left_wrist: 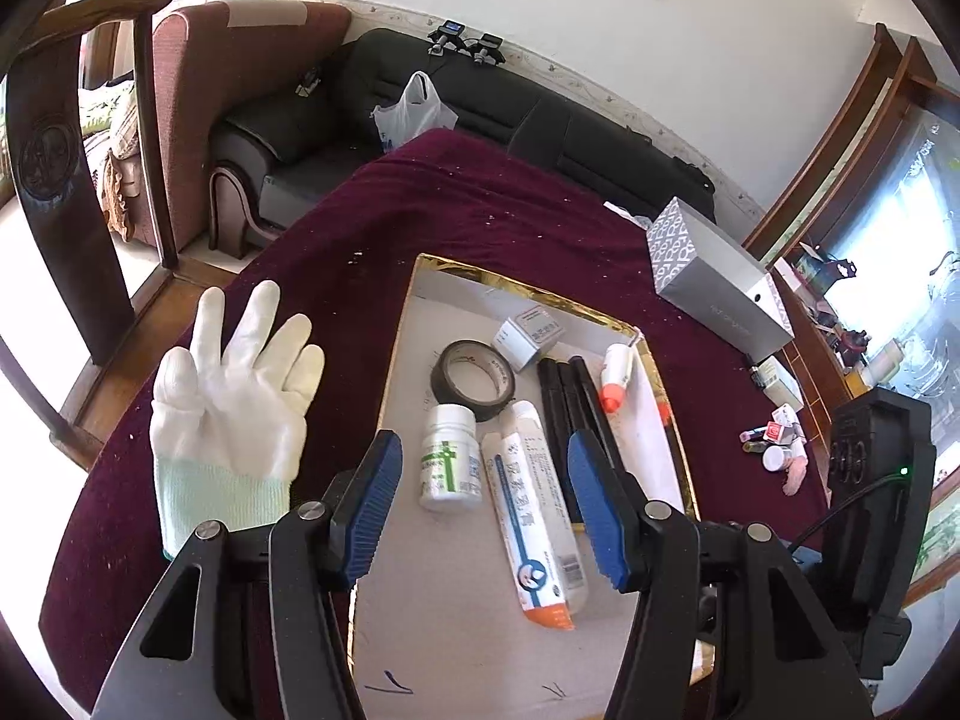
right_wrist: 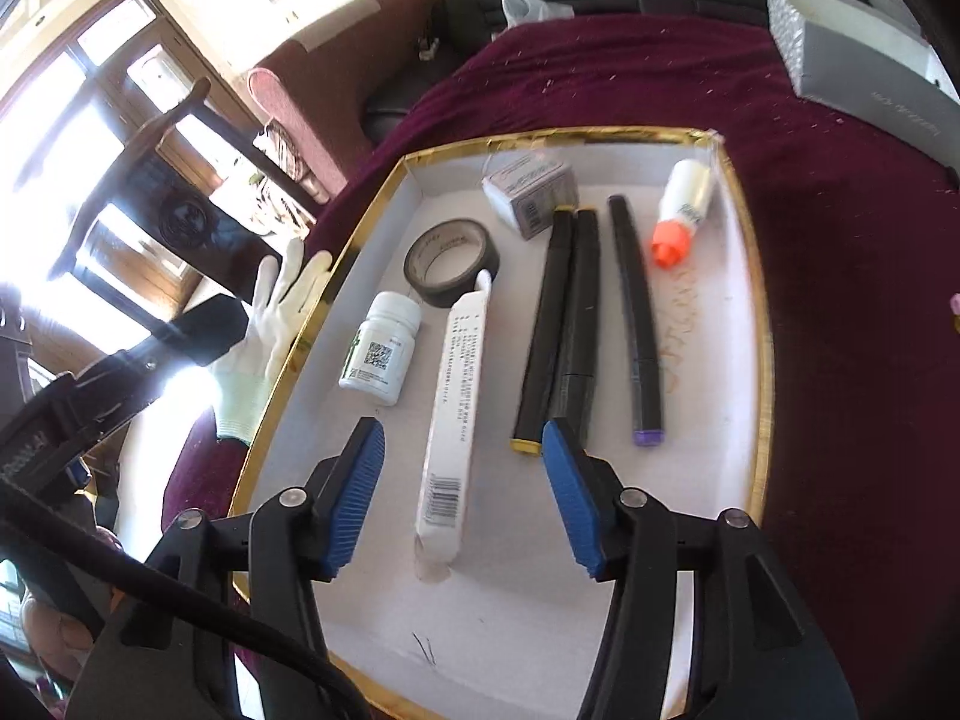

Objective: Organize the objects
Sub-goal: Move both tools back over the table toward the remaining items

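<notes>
Item: shallow gold-rimmed white cardboard tray on maroon tablecloth. Holds white tube, pill bottle, tape roll, three markers. Left gripper and right gripper: jaws apart, empty, above tube. Advice: lift clear, next fetch white glove beside the tray's left edge.

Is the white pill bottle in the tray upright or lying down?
Lying down. The white pill bottle rests on its side on the tray floor, label facing up, cap towards the tape roll.
</notes>
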`<state>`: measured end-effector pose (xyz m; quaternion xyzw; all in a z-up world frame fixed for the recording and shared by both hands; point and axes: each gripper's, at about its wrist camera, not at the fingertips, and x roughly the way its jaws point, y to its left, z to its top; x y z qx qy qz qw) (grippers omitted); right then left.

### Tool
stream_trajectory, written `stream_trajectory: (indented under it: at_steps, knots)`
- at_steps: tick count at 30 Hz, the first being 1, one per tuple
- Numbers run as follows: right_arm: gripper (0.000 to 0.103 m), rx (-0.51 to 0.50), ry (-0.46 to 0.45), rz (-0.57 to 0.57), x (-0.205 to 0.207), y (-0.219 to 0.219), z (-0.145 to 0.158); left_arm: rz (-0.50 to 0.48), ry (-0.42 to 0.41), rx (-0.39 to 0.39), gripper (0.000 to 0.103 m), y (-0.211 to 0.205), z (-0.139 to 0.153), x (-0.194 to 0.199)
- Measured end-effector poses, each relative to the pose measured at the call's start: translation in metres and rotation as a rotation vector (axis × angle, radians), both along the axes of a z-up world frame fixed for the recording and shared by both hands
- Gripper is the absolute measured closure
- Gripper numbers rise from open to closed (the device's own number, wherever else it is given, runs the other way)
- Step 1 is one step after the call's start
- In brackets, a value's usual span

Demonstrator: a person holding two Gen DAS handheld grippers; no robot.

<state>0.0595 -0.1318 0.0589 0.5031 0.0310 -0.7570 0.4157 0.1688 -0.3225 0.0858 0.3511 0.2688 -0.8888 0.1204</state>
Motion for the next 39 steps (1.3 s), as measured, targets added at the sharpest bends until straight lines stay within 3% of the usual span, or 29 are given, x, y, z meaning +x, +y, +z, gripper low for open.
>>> stream_trajectory:
  at_steps: [7,18,27,39]
  knots:
    - [0.037,0.002,0.122,-0.097,-0.006,0.060,0.023,-0.075,0.022,-0.020,0.051,0.041,0.015,-0.006]
    - [0.035,0.181,0.348,-0.309,-0.031,0.152,0.026,-0.288,-0.008,-0.111,0.051,0.144,0.027,-0.046]
    - [0.035,0.234,0.386,-0.413,-0.054,0.203,0.018,-0.343,-0.049,-0.140,0.051,0.190,0.027,-0.074]
    - [0.030,0.253,0.449,-0.454,-0.073,0.239,0.018,-0.412,-0.104,-0.178,0.052,0.244,0.022,-0.110]
